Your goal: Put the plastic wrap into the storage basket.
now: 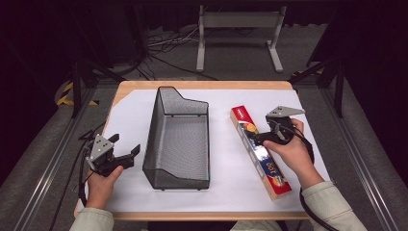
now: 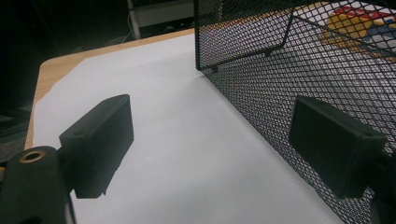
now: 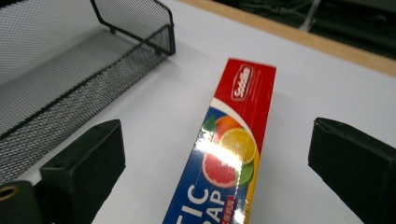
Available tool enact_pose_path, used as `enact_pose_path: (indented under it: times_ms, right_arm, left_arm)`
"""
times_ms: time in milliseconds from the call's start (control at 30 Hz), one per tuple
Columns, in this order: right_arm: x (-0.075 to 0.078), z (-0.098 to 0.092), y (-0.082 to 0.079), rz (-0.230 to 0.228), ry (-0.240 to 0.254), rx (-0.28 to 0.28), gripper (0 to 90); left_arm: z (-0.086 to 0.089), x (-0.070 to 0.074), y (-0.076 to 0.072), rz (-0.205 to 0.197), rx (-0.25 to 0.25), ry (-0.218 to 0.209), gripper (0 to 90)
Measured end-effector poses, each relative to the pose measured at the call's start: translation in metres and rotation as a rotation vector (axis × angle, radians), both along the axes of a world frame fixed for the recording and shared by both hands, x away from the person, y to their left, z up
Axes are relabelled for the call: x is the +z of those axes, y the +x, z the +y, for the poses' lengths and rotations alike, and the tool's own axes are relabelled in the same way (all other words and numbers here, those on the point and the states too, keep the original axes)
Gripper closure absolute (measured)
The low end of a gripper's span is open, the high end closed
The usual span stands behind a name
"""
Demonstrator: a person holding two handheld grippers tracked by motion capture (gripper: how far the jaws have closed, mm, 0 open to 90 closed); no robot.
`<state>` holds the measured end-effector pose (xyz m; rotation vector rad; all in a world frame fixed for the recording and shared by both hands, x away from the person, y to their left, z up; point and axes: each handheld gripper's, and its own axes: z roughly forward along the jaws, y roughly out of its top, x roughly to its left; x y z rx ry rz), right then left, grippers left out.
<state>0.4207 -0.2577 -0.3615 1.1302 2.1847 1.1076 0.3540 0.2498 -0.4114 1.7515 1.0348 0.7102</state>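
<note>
We wear pale grey-green sleeves (image 1: 332, 204) with plain cuffs. Each hand carries a black two-jaw tool: the left tool (image 1: 126, 155) and right tool (image 1: 258, 139) both bear a grey three-cornered plate dotted with small screws. A black cable (image 1: 308, 211) trails from each. The jaws are blocky matte-black pads (image 3: 88, 161), with a brass-ringed hole (image 2: 31, 156) near the base.

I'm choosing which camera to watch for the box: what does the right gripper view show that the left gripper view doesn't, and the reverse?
Right gripper view: the plastic wrap box lies clear and close between the open jaws of the right gripper, its red end and fruit picture readable. Left gripper view: the open left gripper beside the basket's side wall, with the box just a blur of colour through the mesh. Both share the black mesh basket and the white sheet.
</note>
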Motion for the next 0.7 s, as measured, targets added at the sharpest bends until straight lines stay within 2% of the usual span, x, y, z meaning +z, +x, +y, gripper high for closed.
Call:
enact_pose_path:
  times_ms: [33, 100, 167, 333, 433, 567, 700]
  right_arm:
    - [-0.006, 0.003, 0.003, 0.037, -0.015, -0.018, 5.0]
    - [-0.008, 0.004, 0.004, 0.047, -0.020, -0.024, 5.0]
    - [-0.013, 0.007, 0.007, 0.069, -0.054, -0.022, 5.4]
    - [-0.021, 0.010, 0.015, 0.179, -0.105, -0.059, 6.9]
    - [-0.027, 0.010, 0.018, 0.233, -0.118, -0.076, 6.9]
    - [-0.034, 0.010, 0.020, 0.284, -0.126, -0.058, 6.8]
    - [-0.041, 0.012, 0.022, 0.365, -0.160, -0.069, 8.5]
  left_arm:
    - [0.000, 0.000, 0.000, 0.001, -0.001, -0.001, 15.0]
    - [0.000, 0.000, 0.000, 0.000, -0.001, 0.000, 15.0]
    - [0.000, -0.001, 0.000, -0.001, 0.000, 0.001, 15.0]
    - [0.001, -0.001, 0.000, 0.002, 0.000, -0.002, 14.9]
    - [0.001, -0.001, 0.000, 0.001, -0.001, 0.002, 15.0]
    - [0.000, -0.001, 0.000, 0.000, -0.002, 0.002, 15.0]
    - [0.000, -0.001, 0.000, 0.001, -0.002, 0.002, 15.0]
